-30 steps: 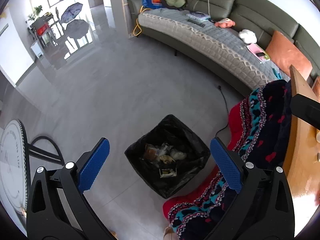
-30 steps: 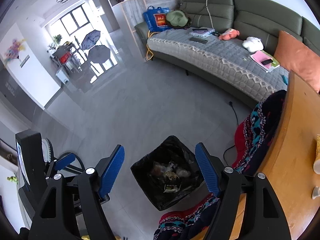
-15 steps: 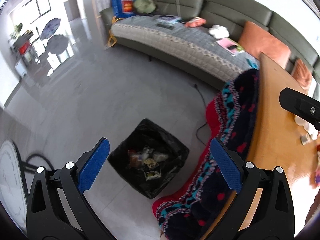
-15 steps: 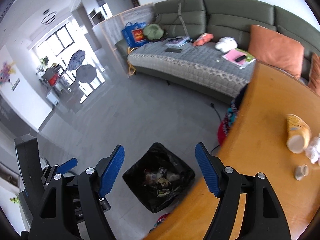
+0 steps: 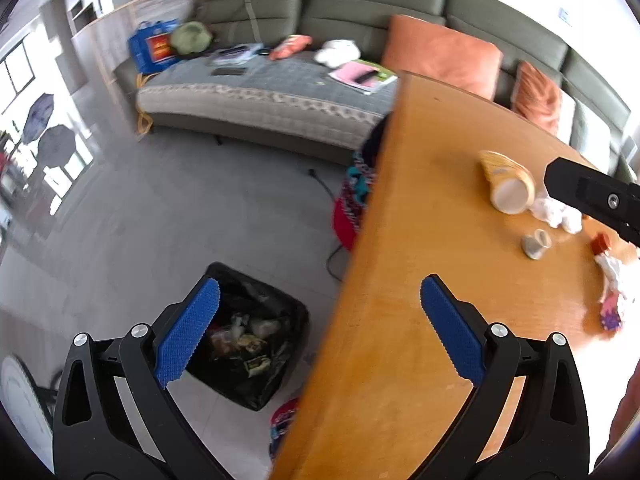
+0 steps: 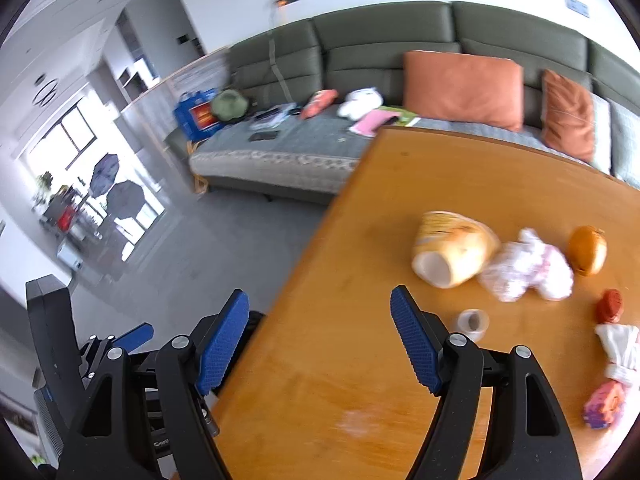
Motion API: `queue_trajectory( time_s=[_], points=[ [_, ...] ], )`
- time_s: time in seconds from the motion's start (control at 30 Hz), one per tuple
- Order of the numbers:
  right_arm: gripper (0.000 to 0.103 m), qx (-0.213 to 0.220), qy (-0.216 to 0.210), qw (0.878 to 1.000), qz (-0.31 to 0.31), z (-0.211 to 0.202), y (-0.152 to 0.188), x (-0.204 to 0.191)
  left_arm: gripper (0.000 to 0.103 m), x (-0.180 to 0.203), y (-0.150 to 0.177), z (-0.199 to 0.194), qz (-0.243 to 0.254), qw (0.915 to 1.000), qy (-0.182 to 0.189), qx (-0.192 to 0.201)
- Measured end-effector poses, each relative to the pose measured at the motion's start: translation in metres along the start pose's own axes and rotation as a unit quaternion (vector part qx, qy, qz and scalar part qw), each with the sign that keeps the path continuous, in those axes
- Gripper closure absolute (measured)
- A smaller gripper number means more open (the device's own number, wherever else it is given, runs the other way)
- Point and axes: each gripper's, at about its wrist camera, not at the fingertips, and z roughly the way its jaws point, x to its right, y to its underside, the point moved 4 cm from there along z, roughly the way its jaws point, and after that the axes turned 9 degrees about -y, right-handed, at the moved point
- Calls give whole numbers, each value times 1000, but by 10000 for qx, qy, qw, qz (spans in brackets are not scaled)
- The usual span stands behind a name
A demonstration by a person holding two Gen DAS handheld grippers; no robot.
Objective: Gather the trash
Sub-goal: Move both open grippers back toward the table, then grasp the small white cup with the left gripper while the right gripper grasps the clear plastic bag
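Observation:
My left gripper (image 5: 318,326) is open and empty, straddling the edge of the wooden table (image 5: 432,240). Below it on the floor stands a black-lined trash bin (image 5: 256,336) holding wrappers. My right gripper (image 6: 318,340) is open and empty over the table's left edge (image 6: 360,360). On the table lie a tipped yellow paper cup (image 6: 452,254) (image 5: 508,186), crumpled white tissue (image 6: 528,266) (image 5: 556,214), a small clear tape roll (image 6: 474,322) (image 5: 536,242), a red cap (image 6: 610,306), an orange round object (image 6: 588,250) and a white and pink wrapper (image 6: 612,368) (image 5: 612,292).
A green sofa (image 6: 400,56) with orange cushions (image 6: 464,88) runs behind the table. A patterned dark and red cloth (image 5: 356,196) hangs at the table's left side, with a cable on the grey floor (image 5: 160,220). The left gripper's body (image 6: 52,344) shows at the right wrist view's lower left.
Both grippers have swung right and upward from above the trash bin to the table. The table and its trash now fill the right of both views. Both stay open.

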Motion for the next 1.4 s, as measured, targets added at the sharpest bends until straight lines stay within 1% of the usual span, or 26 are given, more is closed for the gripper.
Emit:
queue_trajectory(
  time_s=[0.2, 0.4, 0.5, 0.67, 0.8, 0.9, 0.93, 1.03, 1.13, 1.27, 1.3, 1.33, 1.37, 1.4],
  points=[
    [29, 46, 292, 9990, 321, -12, 1, 59, 6, 52, -7, 3, 324, 9993, 170, -59],
    [29, -47, 608, 9963, 608, -13, 1, 122, 6, 103, -9, 10, 699, 9969, 327, -154],
    [29, -199, 708, 9956, 580, -9, 1, 144, 6, 126, -10, 16, 782, 9959, 390, -249],
    [29, -486, 893, 9943, 332, 10, -5, 180, 6, 150, -12, 25, 799, 9954, 394, -365],
    [29, -668, 891, 9936, 190, 25, -7, 199, 6, 167, -15, 31, 788, 9950, 447, -411],
    [28, -804, 935, 9923, -52, 36, -8, 208, 6, 180, -14, 35, 876, 9941, 462, -450],
    [21, -819, 919, 9923, -158, 39, -8, 209, 6, 183, -13, 36, 888, 9936, 503, -477],
    [17, -861, 850, 9919, -378, 45, -9, 210, 6, 192, -9, 41, 858, 9932, 549, -561],
    [17, -900, 943, 9889, -707, 51, -11, 211, 6, 201, -7, 44, 859, 9929, 530, -622],
    [17, -1037, 1027, 9849, -932, 61, -17, 216, 6, 213, -7, 46, 986, 9923, 461, -596],
    [23, -1063, 1039, 9842, -959, 62, -19, 218, 6, 217, -8, 46, 1024, 9920, 445, -586],
    [31, -1087, 1104, 9831, -979, 64, -22, 222, 6, 220, -8, 47, 1040, 9919, 429, -589],
    [33, -1103, 1134, 9828, -952, 65, -25, 226, 6, 223, -9, 47, 1026, 9921, 425, -587],
    [39, -1111, 1104, 9836, -896, 65, -26, 228, 6, 224, -10, 47, 1000, 9923, 439, -581]
  ],
)
